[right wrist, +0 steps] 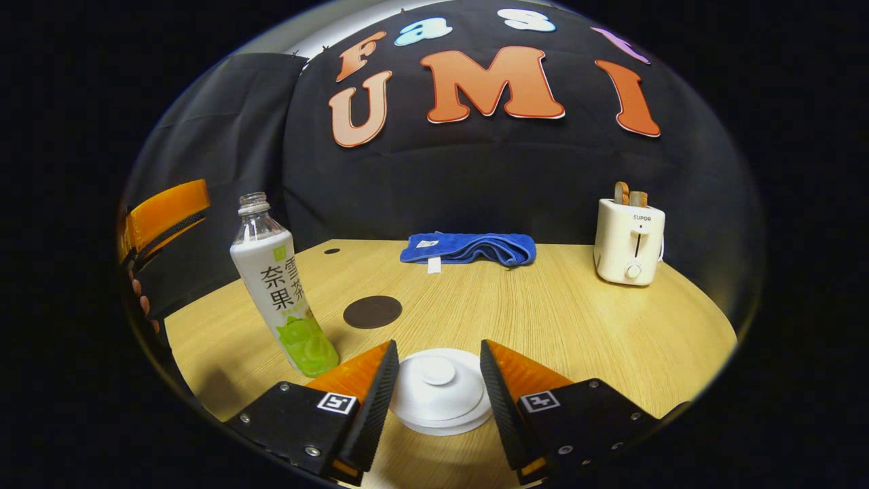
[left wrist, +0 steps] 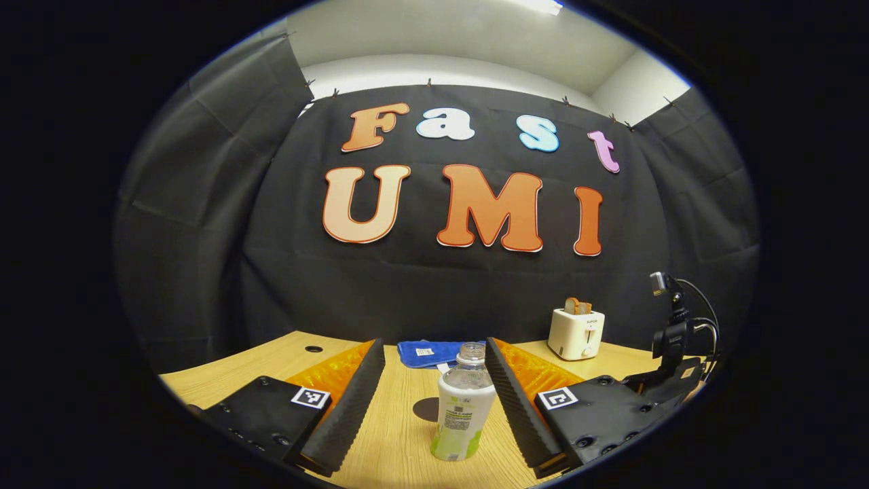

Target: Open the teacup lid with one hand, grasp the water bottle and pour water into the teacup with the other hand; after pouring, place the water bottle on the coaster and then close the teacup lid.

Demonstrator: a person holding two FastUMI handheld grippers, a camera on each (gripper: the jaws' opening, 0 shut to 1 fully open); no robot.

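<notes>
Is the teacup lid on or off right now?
On. The white teacup lid sits flat over the cup, between the right tongs' open fingers, not yet gripped.

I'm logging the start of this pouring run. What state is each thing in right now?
Water bottle: upright on the table, uncapped, not gripped.
Teacup lid: on the cup, closed.
Coaster: bare, nothing on it.
Left gripper: open, fingers either side of the bottle.
Right gripper: open, fingers flanking the lid.
Blue towel: folded, lying flat.
Toaster: upright, bread in its slots.
</notes>
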